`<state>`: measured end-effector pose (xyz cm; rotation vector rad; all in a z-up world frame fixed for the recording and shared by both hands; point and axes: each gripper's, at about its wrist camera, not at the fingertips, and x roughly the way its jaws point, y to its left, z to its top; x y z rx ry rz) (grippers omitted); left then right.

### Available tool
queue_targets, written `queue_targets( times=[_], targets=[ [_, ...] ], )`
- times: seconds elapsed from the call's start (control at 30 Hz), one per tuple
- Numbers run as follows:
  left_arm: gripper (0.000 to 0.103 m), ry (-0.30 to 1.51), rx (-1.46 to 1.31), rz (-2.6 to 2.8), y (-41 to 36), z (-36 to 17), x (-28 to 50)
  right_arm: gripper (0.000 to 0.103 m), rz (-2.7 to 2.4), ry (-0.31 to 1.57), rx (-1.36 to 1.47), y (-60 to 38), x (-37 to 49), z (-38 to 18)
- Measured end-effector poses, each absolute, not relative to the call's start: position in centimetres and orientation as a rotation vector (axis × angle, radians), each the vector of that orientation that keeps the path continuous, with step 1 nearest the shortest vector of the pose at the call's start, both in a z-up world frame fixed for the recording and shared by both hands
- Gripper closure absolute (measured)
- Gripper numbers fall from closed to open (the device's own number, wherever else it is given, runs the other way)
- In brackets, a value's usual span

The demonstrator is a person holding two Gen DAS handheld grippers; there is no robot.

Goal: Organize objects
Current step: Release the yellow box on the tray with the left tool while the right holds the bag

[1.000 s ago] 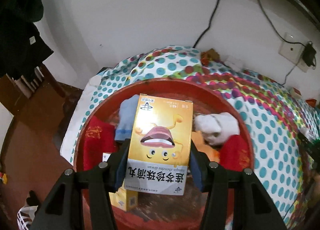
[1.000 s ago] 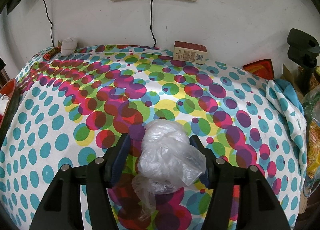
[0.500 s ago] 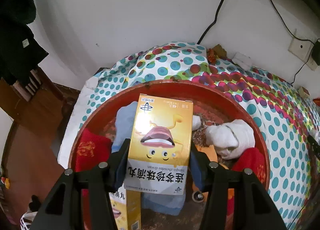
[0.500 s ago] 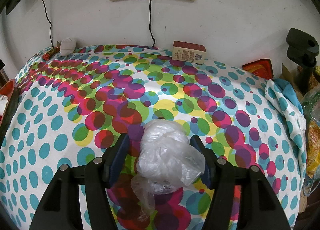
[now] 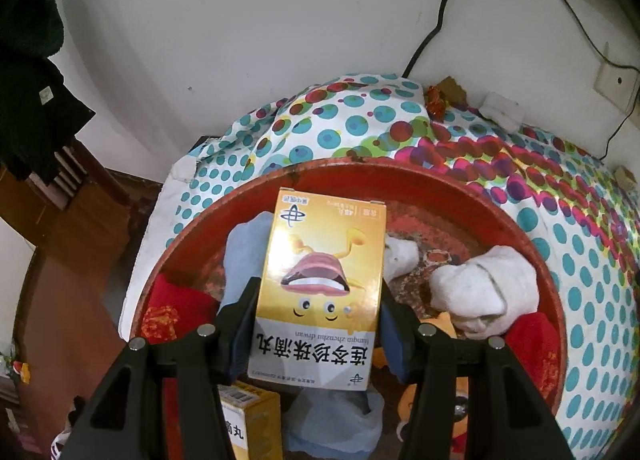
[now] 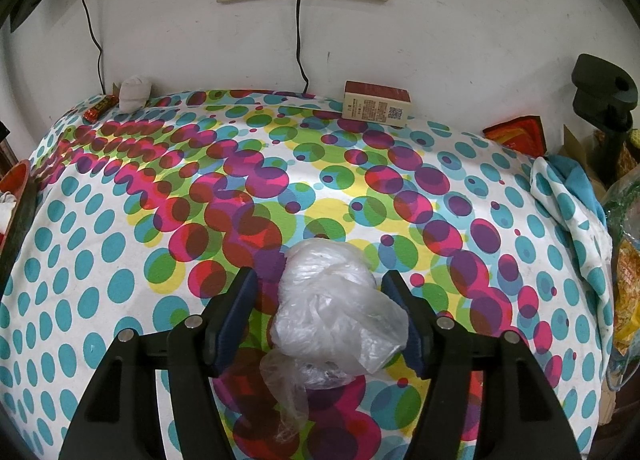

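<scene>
Both left fingers [image 5: 240,324] press on the sides of a yellow box [image 5: 322,292], which the left gripper [image 5: 320,328] holds face-up over a red basin [image 5: 472,196]. Beyond and below the fingertips the basin already contains a blue cloth [image 5: 244,244], white socks [image 5: 480,292], red cloths [image 5: 176,308] to either side, and a second yellow box [image 5: 248,420] under the left finger.

On the other side, the right gripper [image 6: 324,300] stands around a crumpled plastic bag [image 6: 332,308] lying on the dotted cloth [image 6: 120,260]. Its right finger [image 6: 404,316] touches the bag's edge, while the left one stands clear of it, so the jaws are apart and nothing is gripped.

Judging by this, the sorting seems well under way: several things sit in the basin, and the held box looks about to join them once lowered and released. Still left out are the bag between the right fingers and, far ahead of them by the wall, a brown box [image 6: 376,104], a small white bundle [image 6: 134,92] and a red wrapper [image 6: 100,108].
</scene>
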<state>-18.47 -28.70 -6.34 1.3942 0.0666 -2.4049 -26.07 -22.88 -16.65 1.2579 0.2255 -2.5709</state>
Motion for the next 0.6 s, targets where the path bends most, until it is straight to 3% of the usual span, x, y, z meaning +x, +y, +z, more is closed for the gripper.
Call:
queue_targets(
  times=[0.6],
  targets=[
    [0.040,0.034,1.380,-2.371,-29.43,-6.08,-17.80,0.036,-2.581,0.229,1.266,-22.70,-26.29,-16.88]
  ],
)
